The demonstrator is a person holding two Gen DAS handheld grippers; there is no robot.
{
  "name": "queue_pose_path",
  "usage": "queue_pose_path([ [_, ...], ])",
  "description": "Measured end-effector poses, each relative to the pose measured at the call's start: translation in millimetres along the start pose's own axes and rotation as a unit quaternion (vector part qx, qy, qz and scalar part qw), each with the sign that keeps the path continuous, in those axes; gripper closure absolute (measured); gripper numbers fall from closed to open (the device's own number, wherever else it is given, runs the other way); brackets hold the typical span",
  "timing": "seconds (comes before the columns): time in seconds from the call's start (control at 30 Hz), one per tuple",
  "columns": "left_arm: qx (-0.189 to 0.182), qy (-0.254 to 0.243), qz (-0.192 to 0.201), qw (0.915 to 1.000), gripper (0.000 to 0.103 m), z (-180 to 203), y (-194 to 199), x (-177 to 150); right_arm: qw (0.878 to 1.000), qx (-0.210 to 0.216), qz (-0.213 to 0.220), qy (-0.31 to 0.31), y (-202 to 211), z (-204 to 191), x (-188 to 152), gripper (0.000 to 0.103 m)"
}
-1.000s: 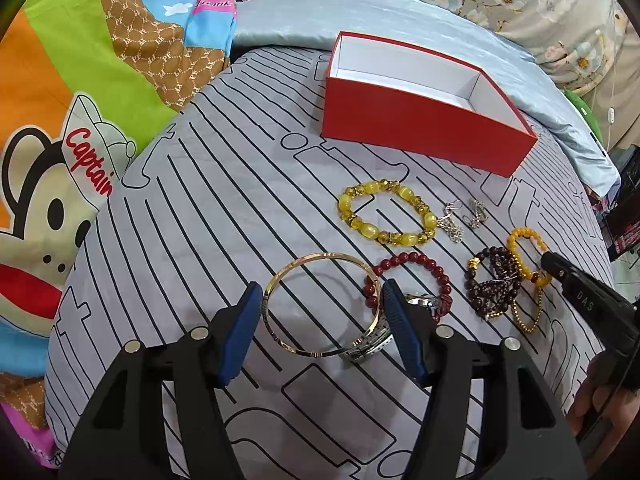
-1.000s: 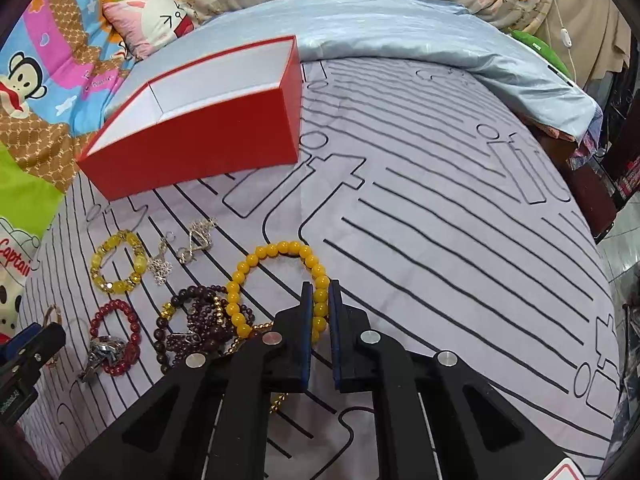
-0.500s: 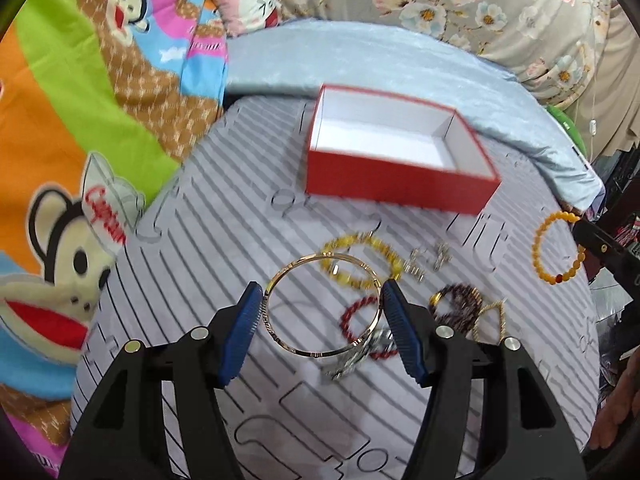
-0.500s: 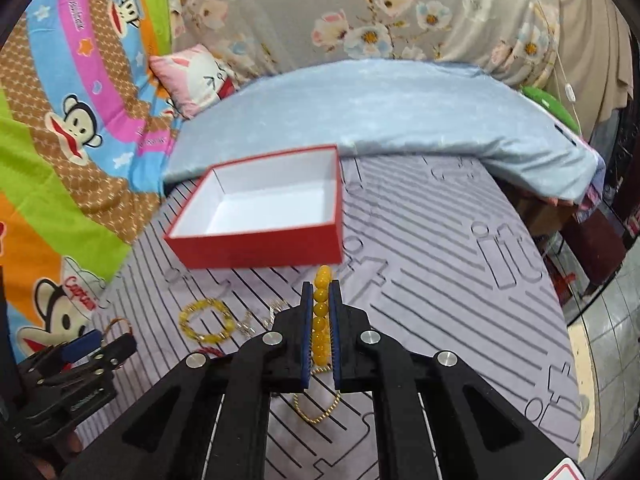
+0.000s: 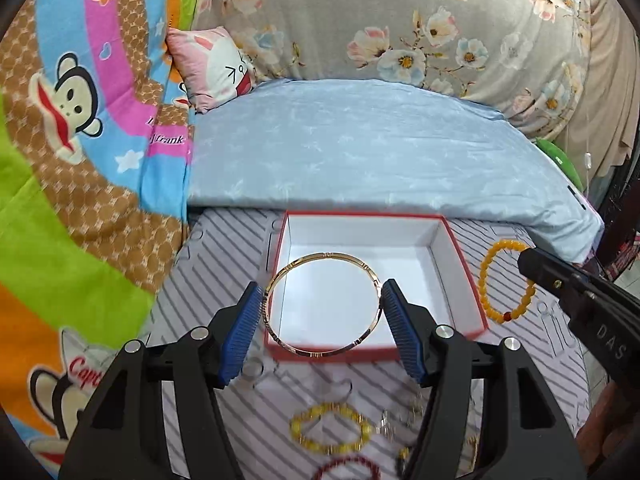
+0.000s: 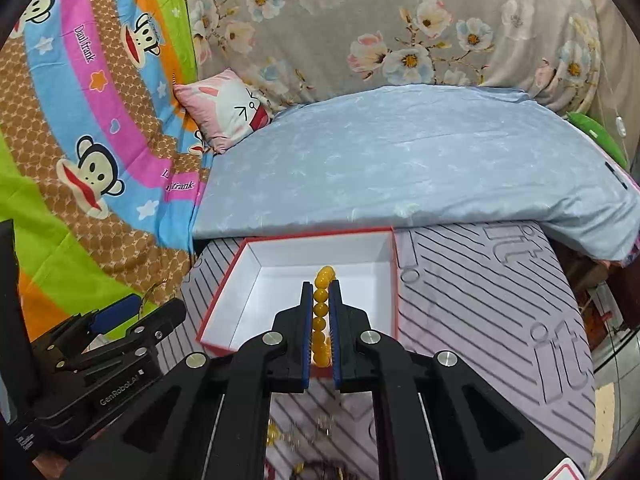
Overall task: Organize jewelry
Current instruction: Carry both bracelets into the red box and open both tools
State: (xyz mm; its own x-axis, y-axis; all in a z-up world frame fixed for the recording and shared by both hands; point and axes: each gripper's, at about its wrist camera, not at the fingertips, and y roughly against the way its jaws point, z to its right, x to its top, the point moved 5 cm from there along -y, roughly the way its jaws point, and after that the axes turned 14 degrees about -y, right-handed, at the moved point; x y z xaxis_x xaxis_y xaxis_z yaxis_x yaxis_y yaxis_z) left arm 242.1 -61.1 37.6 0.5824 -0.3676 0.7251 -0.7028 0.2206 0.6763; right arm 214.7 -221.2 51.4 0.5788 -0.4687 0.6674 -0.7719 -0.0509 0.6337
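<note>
My left gripper (image 5: 322, 300) is shut on a gold bangle (image 5: 280, 278) and holds it over the near part of the open red box (image 5: 460, 240), which has a white inside. My right gripper (image 6: 320, 292) is shut on an orange bead bracelet (image 6: 320, 308) and holds it above the box (image 6: 394, 276). In the left wrist view the bracelet (image 5: 486, 276) hangs from the right gripper just right of the box. A yellow bead bracelet (image 5: 308, 420), a red bead bracelet (image 5: 348, 466) and small silver pieces (image 5: 386, 426) lie on the striped grey sheet below.
The striped grey sheet (image 6: 500, 320) covers the bed. A light blue quilt (image 6: 400, 168) lies behind the box. A cartoon monkey blanket (image 5: 60, 160) lies to the left, with a pink pillow (image 5: 212, 66) at the back. The bed edge is at right.
Both grippers rose and moved forward with their pieces, from over the jewelry pile to above the red box. The box now lies directly under both.
</note>
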Motion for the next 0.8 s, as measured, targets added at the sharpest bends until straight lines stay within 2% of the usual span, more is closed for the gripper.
queue_pose_path([
  [0.1, 0.009, -0.002, -0.008, 0.9999, 0.043, -4, -33, 17, 1.0, -0.007, -0.003, 0.011, -32, -2, 15, 0.096],
  [0.33, 0.013, 0.002, -0.041, 0.9991, 0.043, -6, -103, 31, 0.999, -0.022, -0.029, 0.013, -91, 6, 23, 0.096],
  [0.6, 0.022, 0.001, -0.067, 0.9975, 0.043, -9, -147, 28, 0.998, -0.038, -0.057, 0.017, -138, 13, 14, 0.096],
  [0.8, 0.025, -0.003, -0.076, 0.9968, 0.043, -7, -163, 26, 0.997, -0.043, -0.066, 0.014, -155, 17, 11, 0.096],
])
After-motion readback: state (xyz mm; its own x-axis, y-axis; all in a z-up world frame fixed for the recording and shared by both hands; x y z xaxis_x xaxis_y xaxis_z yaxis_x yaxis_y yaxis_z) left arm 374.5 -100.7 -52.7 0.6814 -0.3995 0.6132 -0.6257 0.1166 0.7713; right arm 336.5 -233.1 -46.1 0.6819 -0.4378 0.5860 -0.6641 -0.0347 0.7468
